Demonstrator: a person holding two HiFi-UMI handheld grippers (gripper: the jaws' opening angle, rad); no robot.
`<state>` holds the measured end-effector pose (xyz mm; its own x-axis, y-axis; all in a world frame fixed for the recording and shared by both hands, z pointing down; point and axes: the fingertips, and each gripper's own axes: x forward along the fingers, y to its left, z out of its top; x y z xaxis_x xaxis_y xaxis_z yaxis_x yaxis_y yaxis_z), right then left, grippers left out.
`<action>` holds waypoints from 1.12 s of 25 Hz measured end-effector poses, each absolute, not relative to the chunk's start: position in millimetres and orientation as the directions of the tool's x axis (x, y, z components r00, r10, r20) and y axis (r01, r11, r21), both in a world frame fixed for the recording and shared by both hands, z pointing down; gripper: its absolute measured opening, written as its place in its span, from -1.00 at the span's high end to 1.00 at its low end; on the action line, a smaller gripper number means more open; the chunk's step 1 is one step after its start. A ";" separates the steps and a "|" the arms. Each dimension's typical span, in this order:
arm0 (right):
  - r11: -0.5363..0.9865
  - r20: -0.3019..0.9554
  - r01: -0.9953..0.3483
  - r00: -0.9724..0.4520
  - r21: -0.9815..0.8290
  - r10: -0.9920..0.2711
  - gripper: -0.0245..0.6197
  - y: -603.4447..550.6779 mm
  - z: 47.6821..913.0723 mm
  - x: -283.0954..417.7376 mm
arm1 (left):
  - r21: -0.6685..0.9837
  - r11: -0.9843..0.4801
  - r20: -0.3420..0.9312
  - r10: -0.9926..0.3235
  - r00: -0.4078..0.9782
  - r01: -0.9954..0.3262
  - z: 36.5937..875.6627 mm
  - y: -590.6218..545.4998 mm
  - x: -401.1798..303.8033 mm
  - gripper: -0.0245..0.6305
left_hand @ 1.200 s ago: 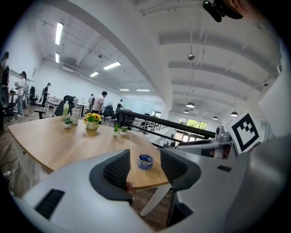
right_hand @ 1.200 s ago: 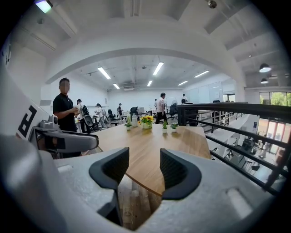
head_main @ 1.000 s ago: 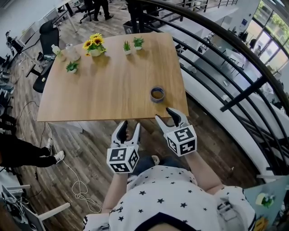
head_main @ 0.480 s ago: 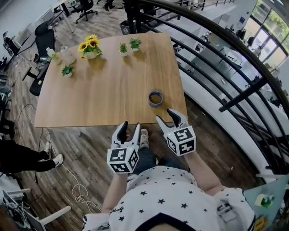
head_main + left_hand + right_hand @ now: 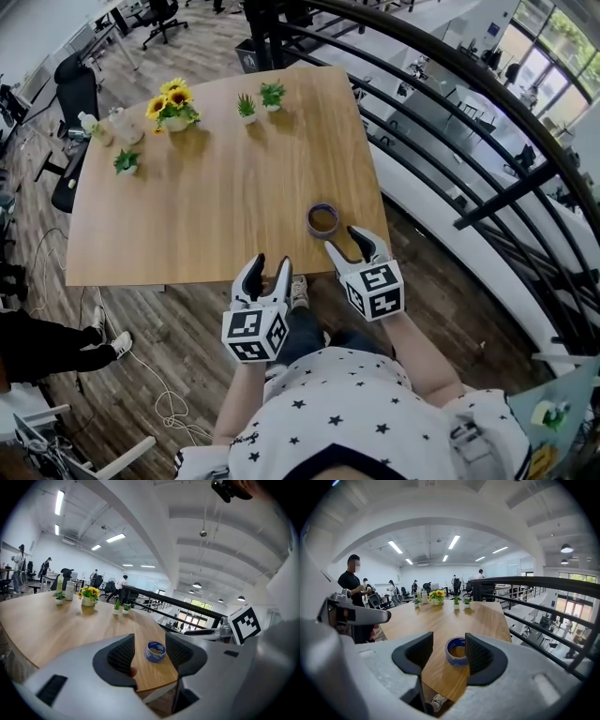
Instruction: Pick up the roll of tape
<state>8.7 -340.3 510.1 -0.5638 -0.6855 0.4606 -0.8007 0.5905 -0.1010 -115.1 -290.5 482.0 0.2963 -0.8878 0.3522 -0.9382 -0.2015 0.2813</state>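
Tape roll (image 5: 322,220), blue with a brown core, lies flat on the wooden table (image 5: 225,197), near the front edge and toward the right corner, with bare wood all around it.

At the far left, a person's dark-trousered leg (image 5: 42,336) reaches in over the plank floor, and a pale cable (image 5: 165,398) loops close by. A black office chair (image 5: 73,94) stands off the table's far left corner. On that corner sit a small bottle (image 5: 90,128), a clear jar (image 5: 120,125) and a small green plant (image 5: 126,161). To their right come a pot of sunflowers (image 5: 172,103) and then two more small potted plants (image 5: 259,100), side by side at the far edge.

The left gripper (image 5: 267,270) is held off the table's near edge, over the floor, its tips close to the edge. Its jaws stand apart with nothing clasped. Its own view looks across the tabletop and shows the roll well ahead, framed in the gap between the jaws.

The right gripper (image 5: 346,242) is held just short of the roll, with its tips at the table's near edge. Its jaws are wide apart and hold nothing. In its own view the roll sits on the wood beyond the gap, its right side covered by the right jaw, and no contact can be seen.

A dark metal railing (image 5: 450,141) curves along the right, beyond the table.
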 end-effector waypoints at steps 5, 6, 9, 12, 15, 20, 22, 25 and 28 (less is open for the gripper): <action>0.577 0.488 -0.811 -0.544 -0.097 -0.682 0.31 -360.5 523.5 10.9 | 0.290 -0.206 0.367 -0.878 0.307 -0.935 489.1 -306.2 -116.8 0.32; 0.575 0.493 -0.812 -0.541 -0.095 -0.681 0.31 -364.3 526.1 11.0 | 0.290 -0.208 0.371 -0.876 0.310 -0.934 490.8 -309.1 -117.3 0.32; 0.569 0.508 -0.817 -0.530 -0.093 -0.679 0.31 -376.4 536.4 11.7 | 0.292 -0.213 0.386 -0.866 0.319 -0.932 497.7 -318.2 -118.3 0.32; 0.560 0.530 -0.824 -0.513 -0.086 -0.675 0.32 -388.2 548.6 12.6 | 0.301 -0.215 0.394 -0.859 0.326 -0.929 503.2 -327.0 -120.4 0.32; 0.549 0.551 -0.832 -0.498 -0.084 -0.670 0.31 -396.1 560.7 14.0 | 0.301 -0.215 0.409 -0.851 0.330 -0.929 509.3 -332.8 -121.8 0.32; 0.537 0.581 -0.840 -0.476 -0.079 -0.660 0.32 -411.2 578.6 14.4 | 0.302 -0.223 0.431 -0.836 0.341 -0.927 518.6 -345.0 -122.9 0.32; 0.532 0.595 -0.843 -0.469 -0.080 -0.653 0.32 -417.1 586.2 14.3 | 0.304 -0.226 0.437 -0.830 0.346 -0.926 521.8 -349.6 -123.5 0.32; 0.523 0.613 -0.848 -0.458 -0.084 -0.644 0.32 -424.9 596.8 14.1 | 0.301 -0.230 0.448 -0.822 0.351 -0.925 527.2 -355.7 -124.6 0.32; 0.520 0.636 -0.850 -0.449 -0.087 -0.628 0.32 -430.8 607.2 12.9 | 0.300 -0.234 0.457 -0.816 0.355 -0.925 532.0 -361.3 -125.9 0.32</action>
